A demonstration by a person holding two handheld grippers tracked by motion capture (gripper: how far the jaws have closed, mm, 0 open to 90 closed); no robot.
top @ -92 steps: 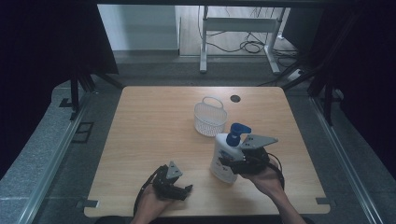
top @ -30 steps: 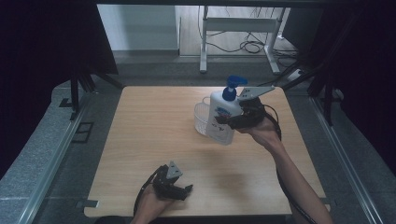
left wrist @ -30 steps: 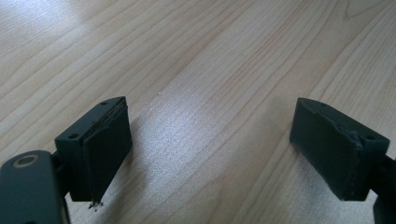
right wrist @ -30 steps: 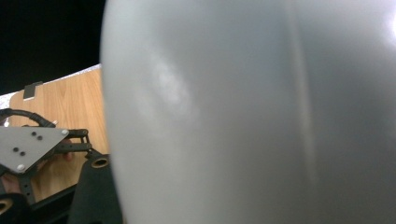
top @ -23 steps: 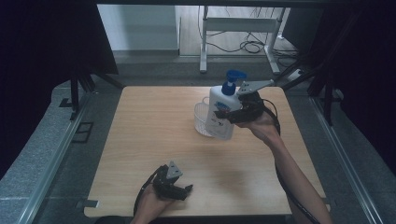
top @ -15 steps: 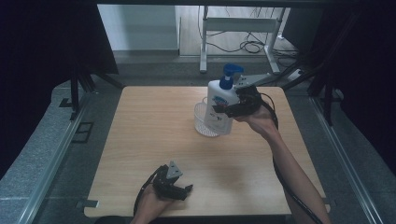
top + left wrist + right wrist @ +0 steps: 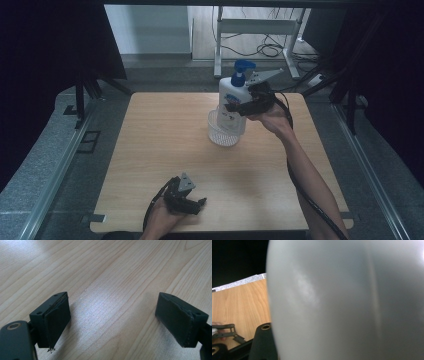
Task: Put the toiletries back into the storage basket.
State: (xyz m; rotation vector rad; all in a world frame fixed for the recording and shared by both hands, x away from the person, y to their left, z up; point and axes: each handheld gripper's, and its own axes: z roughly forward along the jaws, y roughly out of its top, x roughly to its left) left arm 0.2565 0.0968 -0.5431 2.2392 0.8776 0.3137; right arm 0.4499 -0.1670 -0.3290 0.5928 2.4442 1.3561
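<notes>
Left hand-held gripper (image 7: pixel 186 199): rests at your near edge of the desk (image 7: pixel 150 150); jaws wide apart, bare wood between them.
Right hand-held gripper (image 7: pixel 245 105): clamped across the body of the white pump bottle (image 7: pixel 231 102), held aloft at the far side.
Pump bottle: upright, long axis vertical, blue pump head (image 7: pixel 242 69) on top.
Mesh basket (image 7: pixel 222 132): white, directly beneath the bottle's base.
Key relation: your right hand has the reach; the basket opening lies straight down from the bottle.
Judgement: lowering looks next; watch the rim.
</notes>
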